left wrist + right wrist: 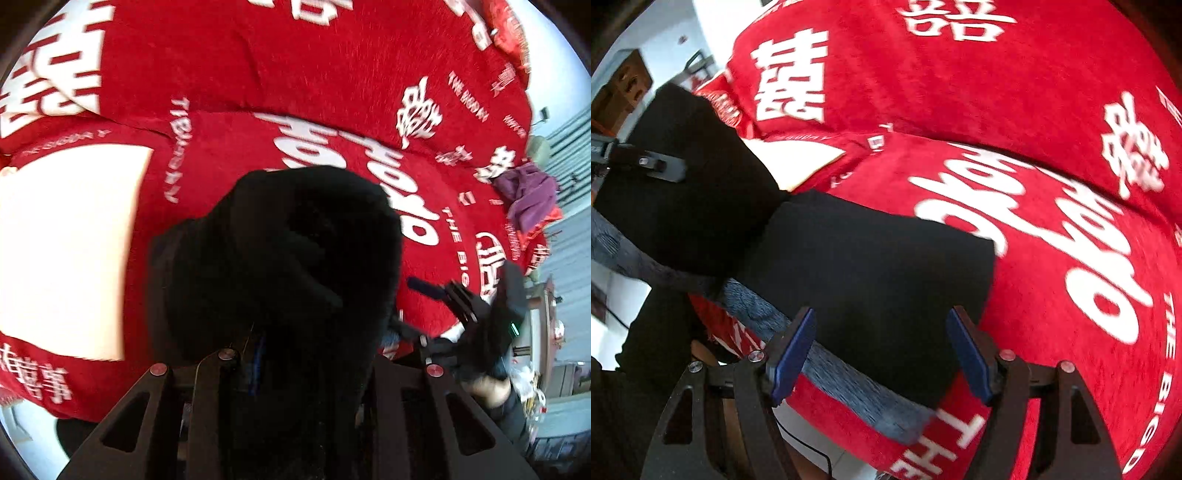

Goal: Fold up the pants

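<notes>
The right gripper, jaws apart, hovers over the near edge of the pants on the red blanket. Beyond, the left gripper seems clamped on bunched cloth. Better to carry it across level, matching edges before letting go.

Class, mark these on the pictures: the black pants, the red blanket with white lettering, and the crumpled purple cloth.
Black pants [871,258]: right wrist view, flat folded panel.
Red blanket with white lettering [1015,110]: right wrist view, bare red area.
Crumpled purple cloth [528,195]: left wrist view, its middle.
</notes>
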Available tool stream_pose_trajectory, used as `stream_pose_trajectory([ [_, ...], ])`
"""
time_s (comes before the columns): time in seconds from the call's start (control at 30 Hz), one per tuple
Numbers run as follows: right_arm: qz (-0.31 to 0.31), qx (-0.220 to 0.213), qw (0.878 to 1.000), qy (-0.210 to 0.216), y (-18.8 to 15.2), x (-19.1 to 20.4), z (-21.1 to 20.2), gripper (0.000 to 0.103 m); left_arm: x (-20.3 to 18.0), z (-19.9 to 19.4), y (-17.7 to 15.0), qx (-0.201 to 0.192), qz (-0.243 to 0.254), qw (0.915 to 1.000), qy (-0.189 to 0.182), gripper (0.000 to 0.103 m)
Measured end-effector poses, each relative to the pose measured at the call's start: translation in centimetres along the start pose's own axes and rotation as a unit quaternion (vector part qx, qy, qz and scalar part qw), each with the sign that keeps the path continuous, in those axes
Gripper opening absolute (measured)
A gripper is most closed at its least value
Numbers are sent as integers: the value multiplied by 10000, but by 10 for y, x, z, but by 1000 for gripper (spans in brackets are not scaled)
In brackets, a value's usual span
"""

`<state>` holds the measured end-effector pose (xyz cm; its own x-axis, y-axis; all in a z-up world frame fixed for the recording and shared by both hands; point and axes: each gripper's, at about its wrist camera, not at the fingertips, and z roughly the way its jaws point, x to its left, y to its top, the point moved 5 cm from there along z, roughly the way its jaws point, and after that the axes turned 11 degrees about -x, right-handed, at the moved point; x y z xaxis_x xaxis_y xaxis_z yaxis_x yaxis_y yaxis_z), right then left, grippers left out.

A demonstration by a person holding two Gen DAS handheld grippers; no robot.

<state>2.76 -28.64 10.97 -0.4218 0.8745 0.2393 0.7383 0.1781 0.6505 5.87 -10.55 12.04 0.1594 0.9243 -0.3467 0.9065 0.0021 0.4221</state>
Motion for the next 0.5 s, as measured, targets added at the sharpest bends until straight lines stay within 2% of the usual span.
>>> stream_pose_trajectory([
  [0.1, 280, -145, 9994, -114, -8, -23, -10, 76, -30, 52, -4, 309, 140, 9988, 340, 29],
  [0.23, 569, -217, 9978, -252, -22, -41, -22, 76, -61, 119, -17, 657, 527, 9930, 834, 30],
  [0.3, 721, -263, 9966, -300, -31, -49, -29, 76, -73, 134, -20, 633, 716, 9905, 991, 47],
  [0.37, 865, -278, 9955, -276, -37, -52, -31, 76, -77, 136, -23, 613, 809, 9907, 904, 79],
  [0.4, 907, -279, 9951, -283, -41, -54, -33, 76, -82, 137, -25, 638, 779, 9922, 737, 88],
  [0.43, 925, -274, 9949, -293, -43, -55, -32, 76, -87, 137, -25, 636, 770, 9934, 567, 94],
  [0.5, 986, -269, 9944, -286, -47, -56, -34, 76, -93, 131, -25, 588, 801, 9944, 366, 94],
])
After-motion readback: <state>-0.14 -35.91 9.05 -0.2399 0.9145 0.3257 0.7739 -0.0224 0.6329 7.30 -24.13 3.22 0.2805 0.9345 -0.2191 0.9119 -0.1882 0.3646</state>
